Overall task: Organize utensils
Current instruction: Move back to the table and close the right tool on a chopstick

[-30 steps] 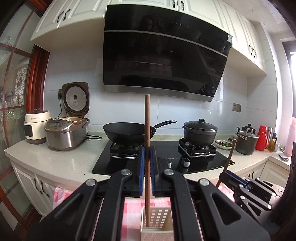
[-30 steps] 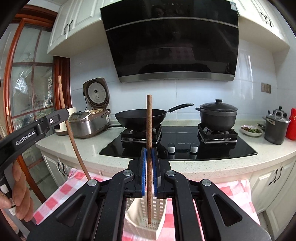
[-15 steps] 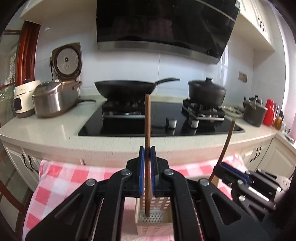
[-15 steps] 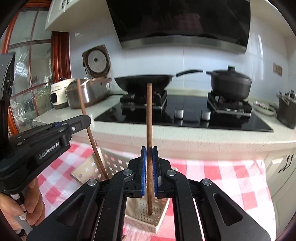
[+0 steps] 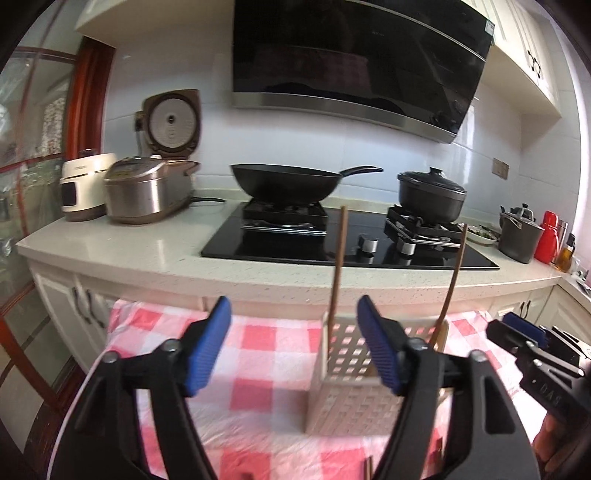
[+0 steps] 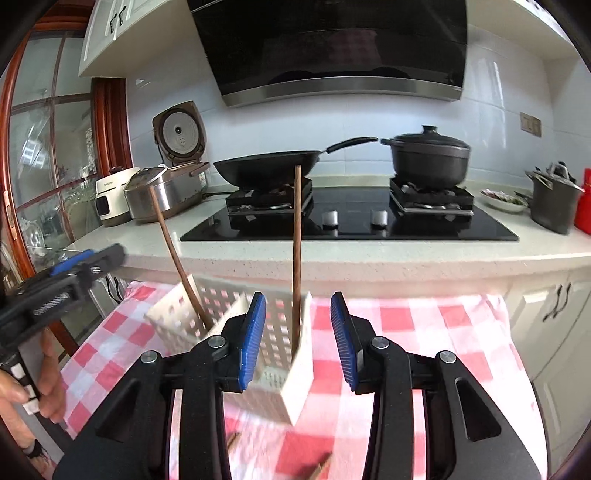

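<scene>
Wooden chopsticks, clamped in both tongs a second ago, are now standing free in the white perforated holder (image 6: pixel 280 373) on the checked cloth: one (image 5: pixel 338 266) leaning, one (image 6: pixel 296 254) near upright. Left tongs (image 5: pixel 293 347) and right tongs (image 6: pixel 298 341) are both opening, nothing between the pads; remaining chopsticks (image 6: pixel 317 469) are lying on the cloth, probably next.

White-tiled kitchen wall (image 5: pixel 295 136), pale stone counter (image 5: pixel 129 251), black range hood (image 5: pixel 354 55), white cabinets (image 6: pixel 110 29), daylight.
</scene>
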The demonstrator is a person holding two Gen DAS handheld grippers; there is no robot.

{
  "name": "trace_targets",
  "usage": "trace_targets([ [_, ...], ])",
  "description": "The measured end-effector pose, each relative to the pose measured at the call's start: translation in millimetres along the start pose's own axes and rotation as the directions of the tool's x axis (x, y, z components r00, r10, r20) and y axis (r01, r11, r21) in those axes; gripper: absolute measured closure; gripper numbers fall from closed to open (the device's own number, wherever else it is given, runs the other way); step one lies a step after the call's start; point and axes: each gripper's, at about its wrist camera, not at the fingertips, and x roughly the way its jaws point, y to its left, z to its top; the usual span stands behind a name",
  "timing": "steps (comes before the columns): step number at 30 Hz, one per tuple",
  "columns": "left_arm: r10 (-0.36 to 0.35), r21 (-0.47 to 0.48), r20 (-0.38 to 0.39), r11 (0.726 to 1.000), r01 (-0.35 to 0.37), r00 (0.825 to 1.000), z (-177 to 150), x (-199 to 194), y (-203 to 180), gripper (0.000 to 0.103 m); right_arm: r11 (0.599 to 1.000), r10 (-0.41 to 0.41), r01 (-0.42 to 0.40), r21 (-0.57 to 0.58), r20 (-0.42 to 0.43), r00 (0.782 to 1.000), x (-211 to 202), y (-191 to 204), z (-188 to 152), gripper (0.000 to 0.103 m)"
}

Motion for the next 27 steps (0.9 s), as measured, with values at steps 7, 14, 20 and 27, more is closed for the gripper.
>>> trace_targets([
  [7,0.058,0.036,0.008,0.998,-0.058,0.998,-38,-54,12,0.014,0.998,-0.021,0.024,0.061,-0.051,0.998,-25,-10,-44,0.067],
  [14,0.079,0.035,-0.041,0.996,-0.077,0.996,-85,-91,22,0.013,0.989,-0.038,0.058,0.140,-0.143,0.989,-44,-19,-100,0.067],
  [20,0.083,-0.070,-0.183,0.993,-0.097,0.980,-125,-100,46,0.013,0.985,-0.038,0.081,0.154,-0.258,0.965,-45,-14,-143,0.079],
  [27,0.111,-0.048,-0.215,0.991,-0.124,0.970,-146,-105,56,0.018,0.980,-0.022,0.086,0.179,-0.335,0.942,-35,-4,-164,0.085],
])
